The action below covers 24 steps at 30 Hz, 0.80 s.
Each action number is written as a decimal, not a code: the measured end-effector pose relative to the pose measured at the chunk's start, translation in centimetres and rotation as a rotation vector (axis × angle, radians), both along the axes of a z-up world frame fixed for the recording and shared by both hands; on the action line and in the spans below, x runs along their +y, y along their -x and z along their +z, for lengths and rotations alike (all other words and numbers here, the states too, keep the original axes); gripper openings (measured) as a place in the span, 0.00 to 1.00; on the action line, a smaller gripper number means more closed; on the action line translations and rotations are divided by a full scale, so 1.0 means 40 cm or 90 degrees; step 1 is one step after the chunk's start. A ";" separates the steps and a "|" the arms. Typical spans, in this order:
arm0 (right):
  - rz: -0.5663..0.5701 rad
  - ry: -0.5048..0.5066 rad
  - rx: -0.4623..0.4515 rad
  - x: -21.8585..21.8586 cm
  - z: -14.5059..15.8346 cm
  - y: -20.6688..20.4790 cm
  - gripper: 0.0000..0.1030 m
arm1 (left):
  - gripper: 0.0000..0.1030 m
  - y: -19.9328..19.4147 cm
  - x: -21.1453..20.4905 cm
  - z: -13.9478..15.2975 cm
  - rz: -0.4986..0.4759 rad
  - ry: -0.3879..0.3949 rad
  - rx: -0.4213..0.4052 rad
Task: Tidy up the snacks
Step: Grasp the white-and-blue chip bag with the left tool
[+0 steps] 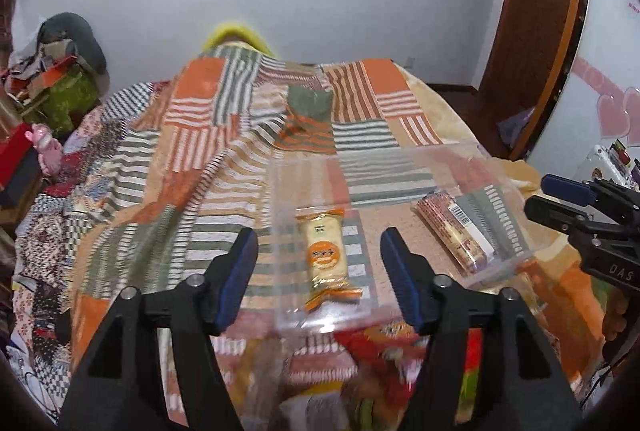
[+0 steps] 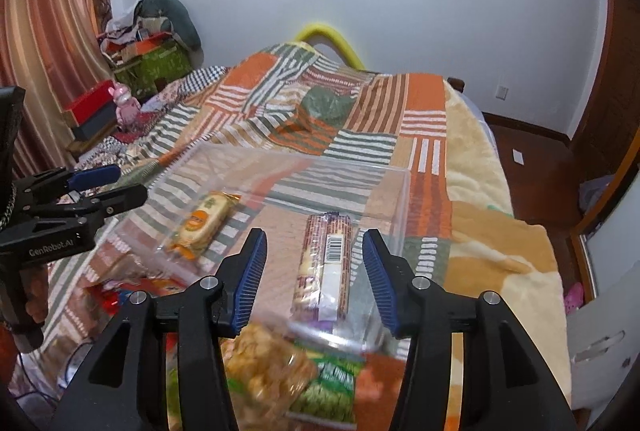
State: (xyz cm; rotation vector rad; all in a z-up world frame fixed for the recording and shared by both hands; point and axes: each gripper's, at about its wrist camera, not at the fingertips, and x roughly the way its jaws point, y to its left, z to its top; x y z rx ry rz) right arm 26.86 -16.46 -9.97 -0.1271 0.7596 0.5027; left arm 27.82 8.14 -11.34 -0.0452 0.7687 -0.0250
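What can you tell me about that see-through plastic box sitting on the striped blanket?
The clear rectangular plastic box is a shallow, open-topped bin with thin transparent walls, so the orange-and-green striped patchwork blanket shows through it. It sits flat on the blanket. Inside lie two wrapped snacks, apart from each other: a yellow-and-orange wrapped cake on one side and a long purple-wrapped biscuit roll, barcode up, on the other. More snack packets lie blurred just outside its near edge.
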 end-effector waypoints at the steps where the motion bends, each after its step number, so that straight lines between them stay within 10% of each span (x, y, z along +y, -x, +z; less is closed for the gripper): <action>1: 0.000 -0.004 -0.004 -0.005 0.008 0.012 0.50 | 0.67 0.018 0.006 0.009 0.006 -0.004 -0.005; 12: -0.003 -0.011 -0.022 -0.048 0.029 0.145 0.62 | 0.86 0.213 0.029 0.033 0.024 -0.021 -0.016; 24: -0.014 -0.006 0.038 -0.071 -0.060 0.210 0.65 | 0.91 0.341 0.002 -0.096 0.017 0.014 0.073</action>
